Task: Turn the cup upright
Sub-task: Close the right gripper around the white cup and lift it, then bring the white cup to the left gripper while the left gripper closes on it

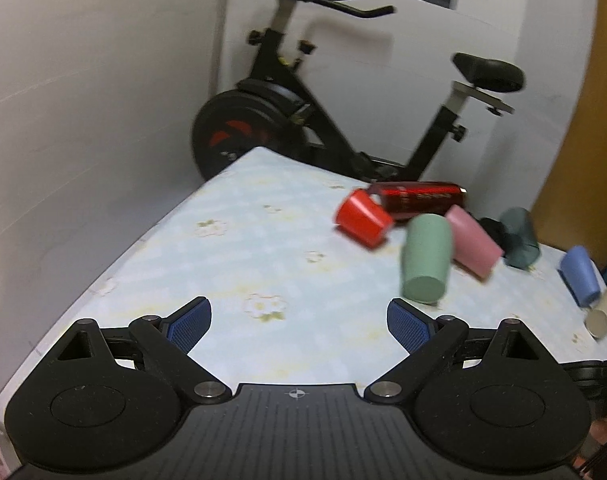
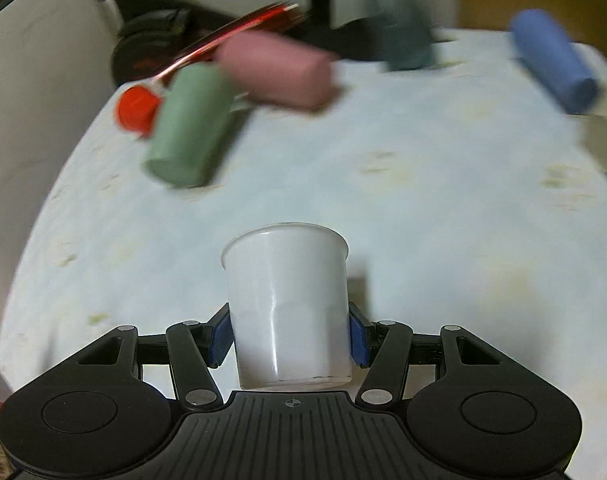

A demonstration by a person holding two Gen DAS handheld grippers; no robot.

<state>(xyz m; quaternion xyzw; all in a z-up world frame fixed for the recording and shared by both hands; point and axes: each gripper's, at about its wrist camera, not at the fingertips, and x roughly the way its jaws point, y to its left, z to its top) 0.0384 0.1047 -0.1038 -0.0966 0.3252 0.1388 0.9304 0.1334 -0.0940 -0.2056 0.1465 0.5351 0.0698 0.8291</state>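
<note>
White cup point(image 2: 288, 304) gripped between the right gripper point(image 2: 289, 338) pads, rim up, above the table point(image 2: 383, 208) near edge. Mid-flip, nearly upright; next, probably lowering its base flat and releasing. Left gripper point(image 1: 299, 324) wide open, holding nothing, over the near edge.

No lettering can be read in either view: pale print along the red can point(image 1: 417, 199) lying on the table point(image 1: 239, 256) is too blurred to make out, and the cups carry no markings.
</note>
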